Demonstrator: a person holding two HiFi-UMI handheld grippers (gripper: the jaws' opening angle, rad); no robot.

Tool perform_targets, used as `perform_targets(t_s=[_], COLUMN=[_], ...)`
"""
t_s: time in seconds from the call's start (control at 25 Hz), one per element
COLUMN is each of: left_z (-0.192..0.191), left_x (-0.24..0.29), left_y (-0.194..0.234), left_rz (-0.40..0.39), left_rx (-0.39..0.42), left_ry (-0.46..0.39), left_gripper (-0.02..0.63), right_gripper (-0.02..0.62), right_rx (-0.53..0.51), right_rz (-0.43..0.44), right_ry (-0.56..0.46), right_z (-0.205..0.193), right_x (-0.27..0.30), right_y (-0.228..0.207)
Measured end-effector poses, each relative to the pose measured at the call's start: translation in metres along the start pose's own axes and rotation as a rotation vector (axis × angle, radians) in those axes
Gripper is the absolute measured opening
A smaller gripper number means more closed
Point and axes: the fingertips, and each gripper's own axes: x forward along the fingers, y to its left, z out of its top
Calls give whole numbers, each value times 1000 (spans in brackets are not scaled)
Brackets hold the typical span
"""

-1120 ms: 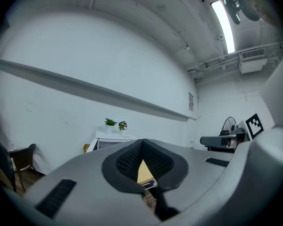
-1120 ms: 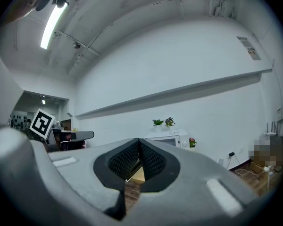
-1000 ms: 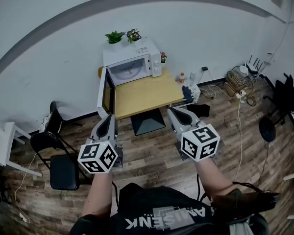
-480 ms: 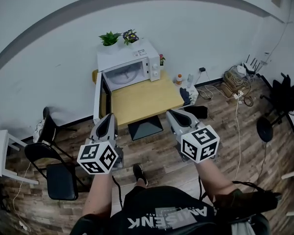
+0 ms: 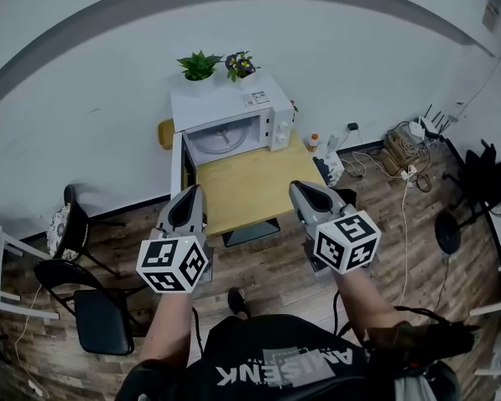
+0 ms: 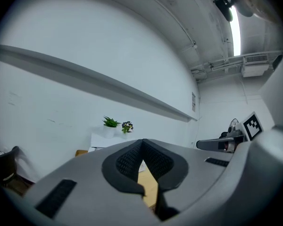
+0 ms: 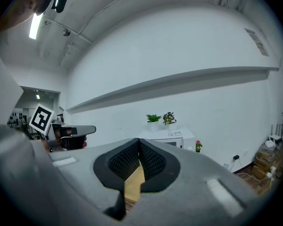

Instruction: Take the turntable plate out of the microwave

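Shirt (image 5: 275,368) print, upside down, ends in "SENK". The label on top of the microwave (image 5: 234,107) is too small to read. Its door (image 5: 178,164) hangs open to the left, past the surface (image 5: 250,186) edge, with bare wood in front. The pale round plate (image 5: 221,138) sits inside. Left tool (image 5: 194,192) and right tool (image 5: 298,189) are pressed together, empty, near the front edge.

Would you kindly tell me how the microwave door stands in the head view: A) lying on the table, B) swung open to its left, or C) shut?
B: the door of the microwave stands open at the picture's left, and the turntable plate shows inside.
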Motion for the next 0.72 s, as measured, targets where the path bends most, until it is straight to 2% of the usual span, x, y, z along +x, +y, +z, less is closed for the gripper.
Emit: perform_targets(t_s=[0.16,0.36,0.72], left_z=[6,17,27], left_x=[23,44,70], left_y=[24,48,87], left_rz=[-6,-38,-50], left_rx=[5,-22,-40], left_ry=[8,-23,2], left_gripper=[2,2,2], right_gripper=[5,5,5], right_rx=[3,10,-1], right_rz=[-14,-35,-38], right_ry=[6,-17,14], right_z=[8,19,28], right_x=[37,77,129], right_y=[-7,-13,-7])
